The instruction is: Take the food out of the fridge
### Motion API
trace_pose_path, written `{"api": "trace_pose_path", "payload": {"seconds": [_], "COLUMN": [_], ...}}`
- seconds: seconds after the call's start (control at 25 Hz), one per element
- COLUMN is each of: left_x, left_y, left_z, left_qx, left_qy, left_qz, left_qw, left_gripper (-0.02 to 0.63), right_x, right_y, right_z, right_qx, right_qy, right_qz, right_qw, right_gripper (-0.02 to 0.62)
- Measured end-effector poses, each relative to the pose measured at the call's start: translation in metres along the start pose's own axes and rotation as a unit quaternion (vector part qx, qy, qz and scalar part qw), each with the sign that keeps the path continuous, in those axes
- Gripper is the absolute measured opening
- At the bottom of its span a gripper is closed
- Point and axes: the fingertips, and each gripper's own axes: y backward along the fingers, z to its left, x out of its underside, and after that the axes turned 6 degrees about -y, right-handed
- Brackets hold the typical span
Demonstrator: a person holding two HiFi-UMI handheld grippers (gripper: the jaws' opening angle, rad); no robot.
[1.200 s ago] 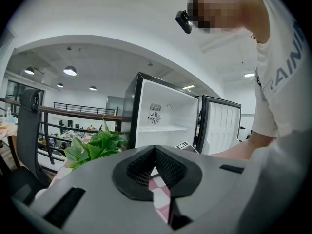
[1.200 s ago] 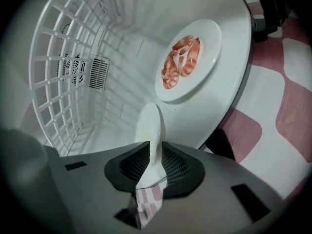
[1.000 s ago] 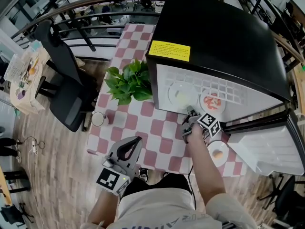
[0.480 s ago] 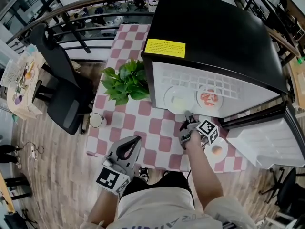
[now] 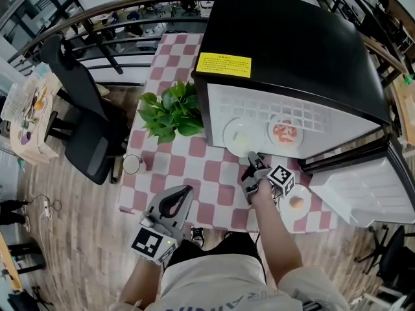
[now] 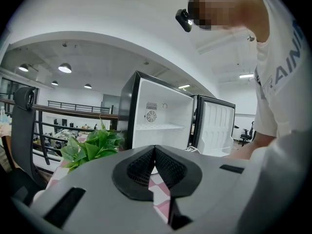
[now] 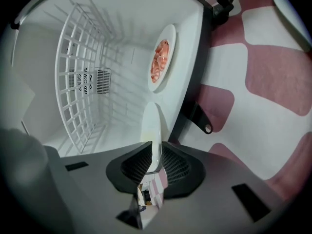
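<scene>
The black fridge stands open on the checked table. Two plates lie on its floor: a white plate with pale food and a plate of red food. My right gripper is at the fridge mouth. In the right gripper view its pads hold the white plate's rim edge-on; the jaws have just been opening slightly, with the rim still between them. The red-food plate lies deeper inside. My left gripper hangs shut and empty by the table's near edge, its jaws pointing at the fridge.
A third plate with orange food sits on the table right of my right hand. The white fridge door swings out at the right. A leafy plant and a cup stand left of the fridge. An office chair is beyond the table's left edge.
My right gripper has drawn back a little toward me, and the white plate has slid slightly outward from the fridge. The left gripper has stayed put.
</scene>
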Motion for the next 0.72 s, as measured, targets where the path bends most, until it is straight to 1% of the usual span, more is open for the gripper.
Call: {"api": "trace_pose_path", "payload": {"seconds": [0.16, 0.28, 0.48, 0.72], "left_x": [0.0, -0.001, -0.003, -0.004], "left_y": [0.0, 0.0, 0.002, 0.003], "left_z": [-0.001, -0.003, -0.004, -0.012], "left_qx": [0.001, 0.003, 0.01, 0.032], "left_qy": [0.0, -0.002, -0.004, -0.01], "left_qz": [0.0, 0.0, -0.003, -0.005], "left_qw": [1.0, 1.0, 0.9999, 0.9994], "left_gripper": [0.008, 0.008, 0.008, 0.008], "right_x": [0.0, -0.001, 0.003, 0.008], "right_y": [-0.006, -0.003, 0.007, 0.026], "right_z": [0.0, 0.002, 0.012, 0.019], "right_qx": [-0.004, -0.018, -0.046, -0.073], "right_qy": [-0.013, -0.032, -0.03, -0.033], "right_qz": [0.005, 0.003, -0.002, -0.01], "right_qw": [1.0, 0.999, 0.999, 0.997], "right_gripper": [0.055, 0.028, 0.026, 0.026]}}
